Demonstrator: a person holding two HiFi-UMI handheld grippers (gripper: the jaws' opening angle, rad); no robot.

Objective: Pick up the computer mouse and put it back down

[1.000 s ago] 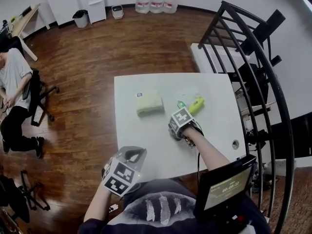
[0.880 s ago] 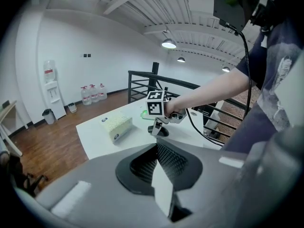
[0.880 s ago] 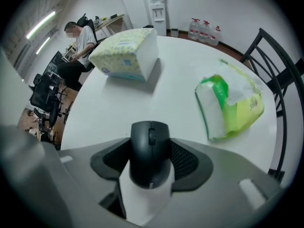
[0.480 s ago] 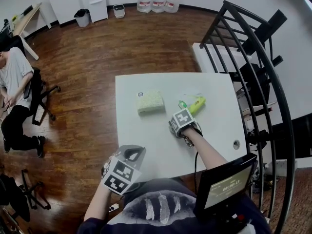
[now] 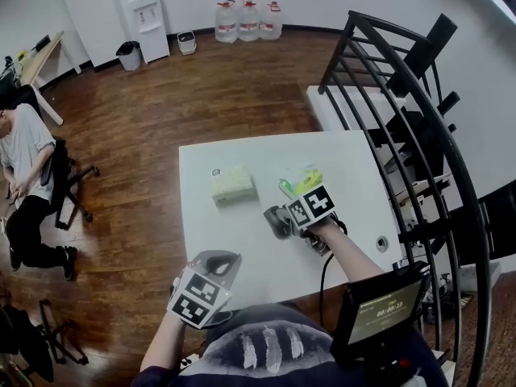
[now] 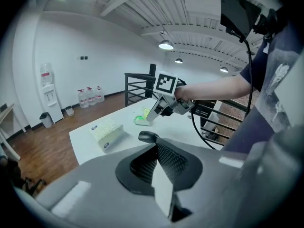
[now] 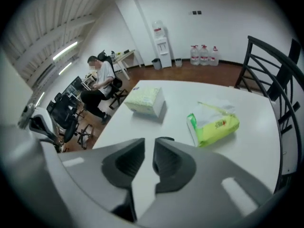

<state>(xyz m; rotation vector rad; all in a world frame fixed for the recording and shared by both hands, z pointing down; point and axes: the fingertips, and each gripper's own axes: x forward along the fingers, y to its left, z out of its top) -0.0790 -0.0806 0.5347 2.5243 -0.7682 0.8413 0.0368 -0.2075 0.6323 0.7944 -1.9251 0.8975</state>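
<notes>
The dark computer mouse (image 5: pixel 276 221) lies on the white table (image 5: pixel 242 248), just left of my right gripper (image 5: pixel 295 214). From the right gripper view only the mouse's top edge (image 7: pixel 165 139) peeks past the jaw tips. My right gripper (image 7: pixel 148 146) hangs above the table, tilted down. Its jaws are closing, with a narrow gap and nothing between them. In the left gripper view the mouse (image 6: pixel 147 137) sits on the table under the raised right gripper (image 6: pixel 153 116). My left gripper (image 5: pixel 218 259) hovers at the near table edge, jaws together (image 6: pixel 156 146), holding nothing.
A pale green tissue box (image 5: pixel 231 184) sits left of the mouse, and a green wipes pack (image 5: pixel 299 181) lies just beyond it. A black stair railing (image 5: pixel 403 103) runs along the right of the table. A person (image 5: pixel 20 168) sits on a chair at far left.
My right gripper has lifted off the table and the mouse now shows uncovered beside it. The left gripper has hardly shifted.
</notes>
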